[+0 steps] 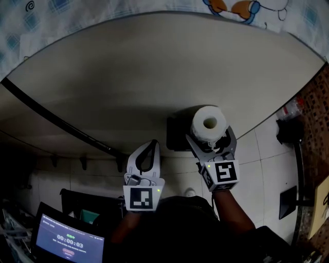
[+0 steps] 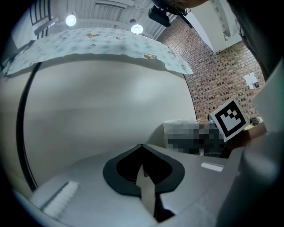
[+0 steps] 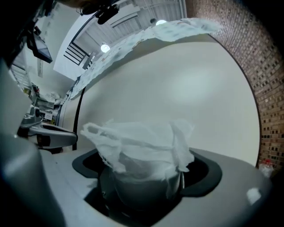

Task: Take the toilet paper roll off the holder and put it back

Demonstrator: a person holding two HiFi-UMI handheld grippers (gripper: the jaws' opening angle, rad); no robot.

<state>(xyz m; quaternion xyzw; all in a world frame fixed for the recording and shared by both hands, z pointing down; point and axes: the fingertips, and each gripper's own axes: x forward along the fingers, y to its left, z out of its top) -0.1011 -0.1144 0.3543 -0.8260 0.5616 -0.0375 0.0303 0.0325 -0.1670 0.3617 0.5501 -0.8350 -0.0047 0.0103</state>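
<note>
The white toilet paper roll [image 1: 209,122] sits at a dark holder [image 1: 175,134] on the pale wall, its hollow core facing me. My right gripper [image 1: 209,135] reaches up around it, one jaw on each side and spread wide, with thin gaps showing. In the right gripper view the roll [image 3: 142,146], with a ragged loose sheet on top, fills the space between the jaws of my right gripper [image 3: 146,179]. My left gripper [image 1: 153,144] hangs left of the holder with its tips together and nothing in them. The left gripper view shows my left gripper [image 2: 142,146] with its jaws meeting at a point.
A black cable [image 1: 56,120] runs diagonally across the wall at the left. A patterned cloth [image 1: 128,7] hangs along the top. A screen with a timer [image 1: 67,241] stands low at the left. A brick wall [image 2: 222,75] and a dark object [image 1: 289,131] lie to the right.
</note>
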